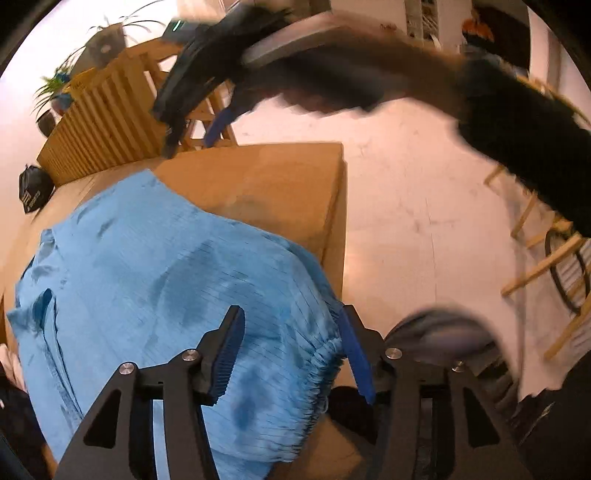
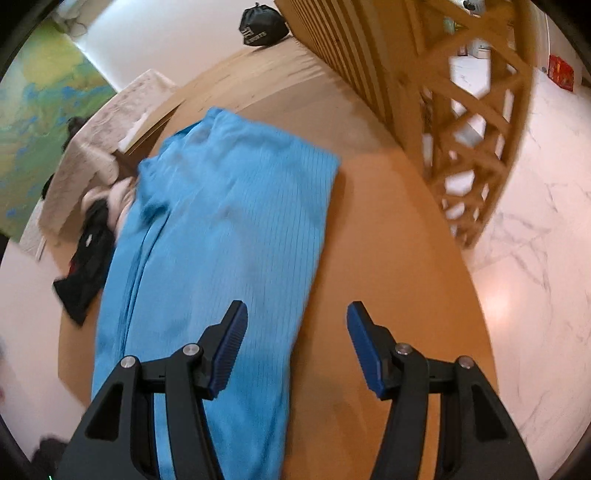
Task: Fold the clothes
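A light blue ribbed garment lies spread on the wooden table, its gathered elastic hem near the table's right edge. My left gripper hovers open over that hem, and its pads do not press the cloth. In the right wrist view the same garment runs lengthwise down the table. My right gripper stands open above the garment's right edge, with nothing between its fingers. It also shows blurred at the top of the left wrist view, on a dark-sleeved arm.
Dark clothes and a pale garment lie at the table's left side. A slatted wooden unit and lattice frame stand beyond the table. A black bag, potted plants and a chair are around it.
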Demonstrator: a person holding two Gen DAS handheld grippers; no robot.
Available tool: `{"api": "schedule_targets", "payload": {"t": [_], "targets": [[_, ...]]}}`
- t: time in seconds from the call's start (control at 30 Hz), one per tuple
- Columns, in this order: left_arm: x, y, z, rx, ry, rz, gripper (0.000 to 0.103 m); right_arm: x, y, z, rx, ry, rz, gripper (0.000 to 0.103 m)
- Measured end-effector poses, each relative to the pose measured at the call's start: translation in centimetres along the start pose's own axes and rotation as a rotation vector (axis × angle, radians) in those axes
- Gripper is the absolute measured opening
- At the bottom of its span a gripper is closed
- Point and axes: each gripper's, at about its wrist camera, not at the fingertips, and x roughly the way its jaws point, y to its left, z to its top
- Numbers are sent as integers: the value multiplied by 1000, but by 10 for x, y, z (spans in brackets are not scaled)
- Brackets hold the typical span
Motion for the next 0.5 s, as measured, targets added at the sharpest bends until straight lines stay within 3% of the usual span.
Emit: {"api": "schedule_targets", "payload": {"t": [0.07,0.27,0.37,0.5], "targets": [[10,-11,-1,24,21,0,51,-19,-4,-43,4,16,3,56],[25,-49,-12,151,-2,174,56,-43,-27,-154,156,88,149,56],[35,-64,-10,189,-3,266,57,-37,-24,-176,174,109,143,56],[56,-80,-6,238,27,390,69,-42,-19,-176,174,77,167,56]]}}
